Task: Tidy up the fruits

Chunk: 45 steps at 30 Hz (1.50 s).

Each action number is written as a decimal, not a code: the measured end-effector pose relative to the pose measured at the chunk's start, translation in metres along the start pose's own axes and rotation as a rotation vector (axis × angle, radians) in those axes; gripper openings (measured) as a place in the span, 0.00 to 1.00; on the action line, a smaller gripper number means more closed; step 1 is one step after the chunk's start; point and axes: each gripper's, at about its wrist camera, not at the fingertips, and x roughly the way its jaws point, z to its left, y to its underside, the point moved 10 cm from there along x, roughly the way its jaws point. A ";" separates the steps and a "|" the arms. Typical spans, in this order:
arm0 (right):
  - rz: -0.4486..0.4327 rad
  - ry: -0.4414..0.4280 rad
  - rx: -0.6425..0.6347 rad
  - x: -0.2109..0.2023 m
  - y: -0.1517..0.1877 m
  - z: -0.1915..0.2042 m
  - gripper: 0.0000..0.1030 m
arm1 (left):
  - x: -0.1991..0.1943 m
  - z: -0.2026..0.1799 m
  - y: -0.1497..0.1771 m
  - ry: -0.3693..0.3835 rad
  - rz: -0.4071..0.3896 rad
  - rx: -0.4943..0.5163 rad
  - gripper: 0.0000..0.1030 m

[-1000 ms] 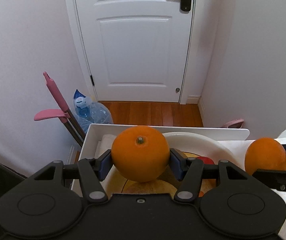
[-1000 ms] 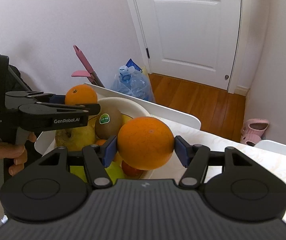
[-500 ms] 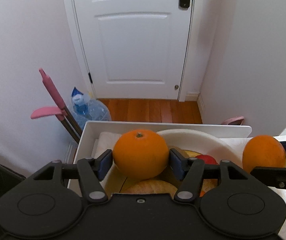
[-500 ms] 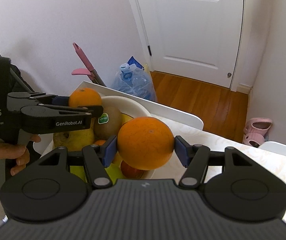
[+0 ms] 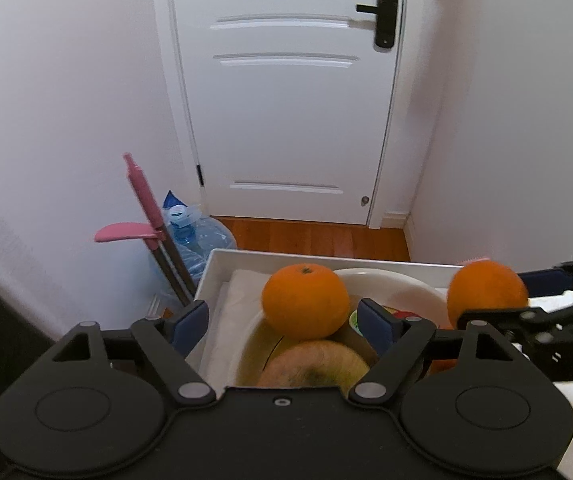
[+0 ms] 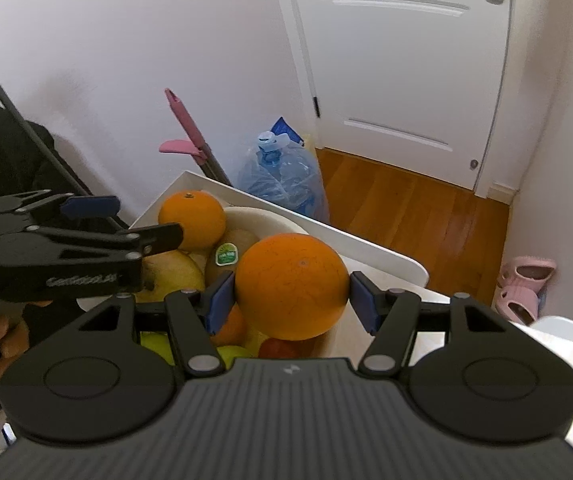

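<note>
My left gripper [image 5: 284,320] is open; an orange [image 5: 305,301] sits free between its blue pads, resting on the fruit in the white bowl [image 5: 398,286]. The same orange [image 6: 192,219] and the left gripper [image 6: 142,222] show in the right wrist view. My right gripper [image 6: 291,296] is shut on a second orange [image 6: 291,286], held just above the bowl's [image 6: 274,218] right side; it shows in the left wrist view [image 5: 486,298]. The bowl holds a stickered kiwi [image 6: 228,254], a yellow pear [image 6: 172,274] and other fruit.
The bowl stands in a white tray [image 5: 222,264] at the table's far edge. Beyond are a blue water jug [image 6: 282,176], a pink-handled tool [image 5: 142,200], a white door [image 5: 294,100], wooden floor and pink slippers [image 6: 524,284].
My left gripper has opened and let go of its orange, which now rests on the fruit in the bowl. The right gripper still holds its orange and has shifted little.
</note>
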 end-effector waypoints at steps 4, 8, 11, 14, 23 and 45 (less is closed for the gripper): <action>0.013 -0.021 -0.041 0.008 0.001 0.012 0.74 | -0.008 0.008 0.006 -0.012 0.005 -0.018 0.83; 0.029 -0.037 -0.073 0.015 0.009 0.021 0.74 | -0.015 0.017 0.011 -0.023 0.007 -0.041 0.83; 0.038 -0.045 -0.089 0.021 0.013 0.026 0.74 | -0.019 0.021 0.013 -0.025 0.006 -0.050 0.83; 0.044 -0.048 -0.099 0.022 0.017 0.030 0.75 | -0.021 0.022 0.015 -0.026 0.005 -0.050 0.83; -0.043 -0.002 -0.087 -0.003 0.014 0.030 1.00 | -0.029 0.022 0.018 -0.012 -0.006 -0.052 0.83; -0.235 0.105 -0.060 -0.179 0.045 0.015 1.00 | -0.170 -0.047 0.019 -0.006 -0.175 -0.029 0.83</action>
